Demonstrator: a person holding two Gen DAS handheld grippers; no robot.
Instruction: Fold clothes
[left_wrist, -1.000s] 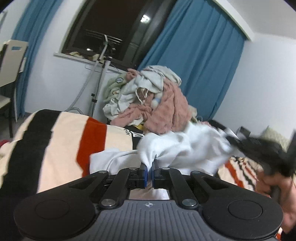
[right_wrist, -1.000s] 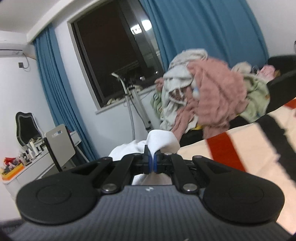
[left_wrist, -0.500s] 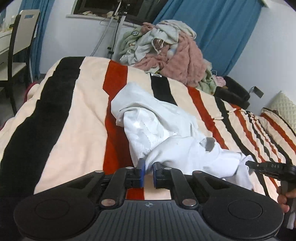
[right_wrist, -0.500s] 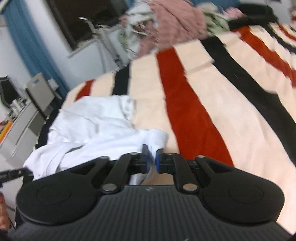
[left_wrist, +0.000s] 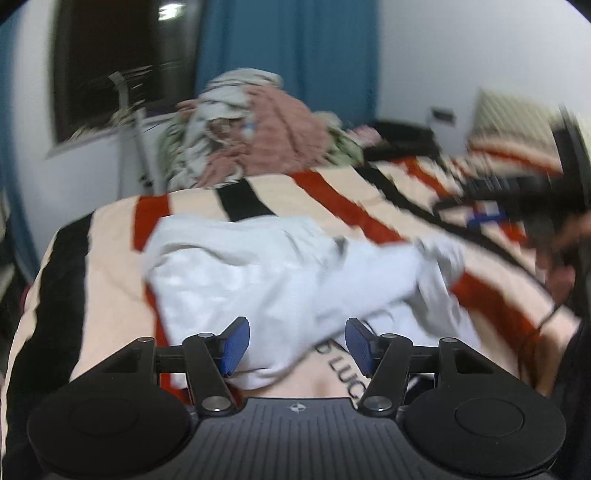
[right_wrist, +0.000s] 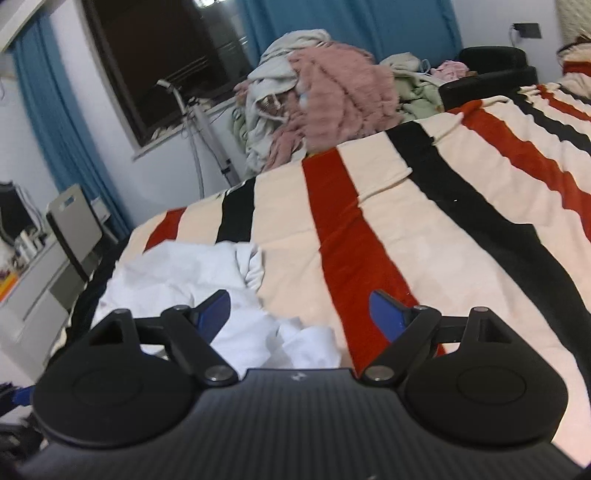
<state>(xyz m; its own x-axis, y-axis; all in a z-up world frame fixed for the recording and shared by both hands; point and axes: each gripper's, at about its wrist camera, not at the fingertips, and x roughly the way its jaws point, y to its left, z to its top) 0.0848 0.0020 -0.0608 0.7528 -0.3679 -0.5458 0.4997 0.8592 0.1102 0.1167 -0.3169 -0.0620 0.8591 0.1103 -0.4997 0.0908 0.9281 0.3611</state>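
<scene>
My left tongs (left_wrist: 295, 345) are opening, the blue pads (left_wrist: 233, 345) standing apart over the near edge of the white garment (left_wrist: 280, 280). A fold of the cloth lies between the pads, but neither pad presses on it. This view is blurred, so fine detail of the cloth is hard to read; some dark lettering shows just beside the right pad.

My right tongs (right_wrist: 301, 314) are also opening, the pads spread wide. A rumpled end of the white garment (right_wrist: 221, 295) sits low between them, loose, with the left pad over the cloth and the right pad over a red stripe of the blanket (right_wrist: 461, 240).

The garment lies crumpled on the striped blanket, cream with red and black bands, at the near side of the bed and spread across it. In the left view my right tongs (left_wrist: 491, 214) show at the far right, held in my hand (left_wrist: 565, 254), just past the garment's bunched end.

Beyond the bed a heap of clothes (right_wrist: 325, 96), pink and pale, is piled in front of blue curtains (right_wrist: 354, 22) and a dark window (right_wrist: 162, 55).
</scene>
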